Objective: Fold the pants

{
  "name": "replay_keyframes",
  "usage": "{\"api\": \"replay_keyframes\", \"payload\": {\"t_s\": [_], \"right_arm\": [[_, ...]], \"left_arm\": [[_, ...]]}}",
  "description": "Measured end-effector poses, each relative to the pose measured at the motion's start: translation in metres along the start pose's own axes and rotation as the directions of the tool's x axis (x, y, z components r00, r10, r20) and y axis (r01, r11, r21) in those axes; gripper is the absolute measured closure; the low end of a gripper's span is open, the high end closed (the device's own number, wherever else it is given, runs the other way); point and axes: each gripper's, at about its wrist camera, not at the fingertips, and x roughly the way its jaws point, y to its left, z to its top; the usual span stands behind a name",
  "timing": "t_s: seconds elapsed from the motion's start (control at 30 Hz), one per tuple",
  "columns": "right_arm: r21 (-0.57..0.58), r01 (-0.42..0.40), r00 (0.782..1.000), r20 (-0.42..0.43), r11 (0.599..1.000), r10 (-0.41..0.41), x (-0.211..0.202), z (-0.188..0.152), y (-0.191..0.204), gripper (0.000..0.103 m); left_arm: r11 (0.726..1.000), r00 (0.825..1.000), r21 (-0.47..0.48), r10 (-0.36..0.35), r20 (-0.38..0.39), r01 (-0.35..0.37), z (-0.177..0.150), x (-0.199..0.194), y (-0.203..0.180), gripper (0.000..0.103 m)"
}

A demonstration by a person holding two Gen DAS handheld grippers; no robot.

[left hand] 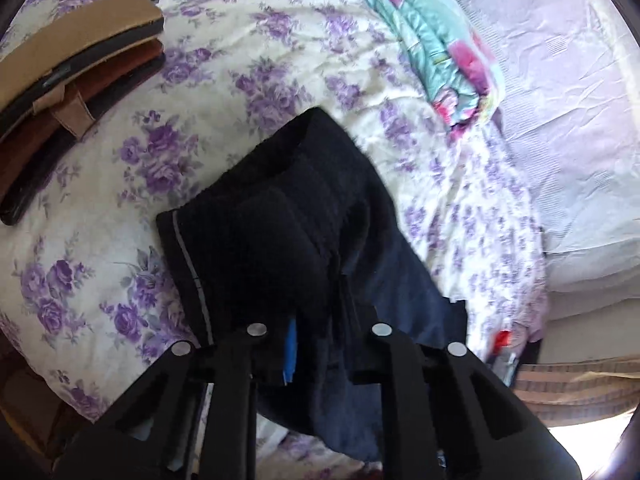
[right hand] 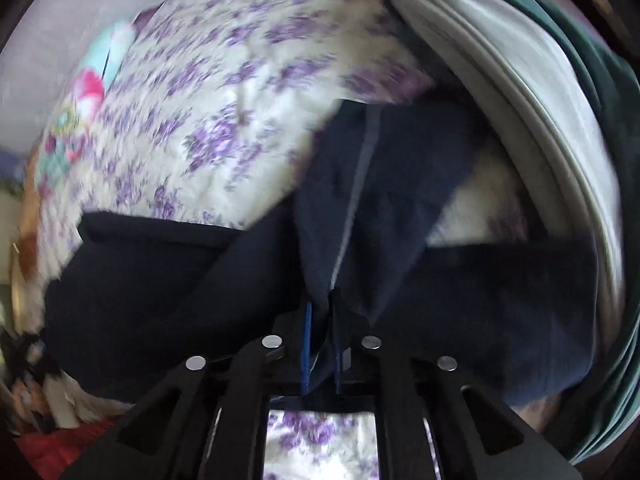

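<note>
The left gripper (left hand: pixel 320 344) is pinching a bunched fold of the dark navy pants (left hand: pixel 280 216), while the right gripper (right hand: pixel 322 344) is clamping another part of the pants (right hand: pixel 360 184). The garment is hanging over a purple-flowered bedspread (left hand: pixel 248 56), beside a colourful quilt (left hand: pixel 436 52).

Soft daylight, bright lower right in left view; right view motion-blurred; fisheye edges dark, warped.

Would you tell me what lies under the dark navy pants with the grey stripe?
Under the dark navy pants lies the white quilt with purple flowers; the part directly beneath them is covered.
</note>
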Motion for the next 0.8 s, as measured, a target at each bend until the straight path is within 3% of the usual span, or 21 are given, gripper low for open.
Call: {"api": "replay_keyframes", "payload": {"t_s": [0.07,0.13,0.27,0.33,0.43,0.53,0.57,0.63,0.67,0.7,0.73,0.8], "right_arm": [[0.104,-0.098,0.995,0.017,0.99,0.097,-0.018,-0.002,-0.013,0.098],[0.178,-0.233,0.972,0.077,0.956,0.223,-0.041,0.006,-0.017,0.098],[0.198,-0.422,0.9,0.206,0.885,0.384,-0.077,0.047,-0.006,0.098],[0.2,-0.461,0.878,0.242,0.865,0.412,-0.077,0.074,-0.002,0.098],[0.184,-0.453,0.874,0.286,0.872,0.394,-0.069,0.125,0.007,0.098],[0.227,-0.482,0.859,0.315,0.847,0.404,-0.045,0.181,0.02,0.098],[0.233,-0.475,0.862,0.316,0.848,0.396,-0.034,0.2,0.026,0.098],[0.231,-0.369,0.905,0.31,0.9,0.292,-0.004,0.245,0.038,0.092],[0.228,-0.288,0.933,0.285,0.93,0.219,0.011,0.262,0.044,0.07],[0.233,-0.234,0.946,0.28,0.944,0.166,0.019,0.269,0.046,0.051],[0.238,-0.218,0.946,0.291,0.946,0.144,0.024,0.272,0.049,0.051],[0.204,-0.27,0.931,0.303,0.941,0.202,0.028,0.263,0.055,0.051]], "left_arm": [[1.0,1.0,0.001,-0.029,-0.005,0.029,0.002,-0.005,-0.006,0.089],[0.997,0.997,-0.003,-0.08,-0.005,0.08,0.007,-0.008,-0.017,0.091],[0.983,0.983,0.029,-0.183,0.021,0.183,0.029,-0.008,-0.053,0.091],[0.974,0.975,0.064,-0.221,0.032,0.219,0.047,0.0,-0.076,0.091],[0.966,0.965,0.07,-0.252,0.066,0.248,0.075,0.016,-0.099,0.091],[0.966,0.957,0.079,-0.254,0.14,0.245,0.105,0.03,-0.117,0.091],[0.969,0.957,0.074,-0.245,0.157,0.236,0.114,0.037,-0.123,0.091],[0.982,0.965,0.039,-0.19,0.178,0.186,0.136,0.063,-0.13,0.087],[0.99,0.978,0.012,-0.138,0.154,0.138,0.15,0.085,-0.13,0.085],[0.994,0.985,-0.012,-0.103,0.141,0.106,0.155,0.095,-0.126,0.084],[0.996,0.992,-0.049,-0.063,0.106,0.068,0.161,0.112,-0.12,0.084],[0.992,0.995,-0.099,-0.067,0.068,0.074,0.161,0.127,-0.11,0.082]]}}
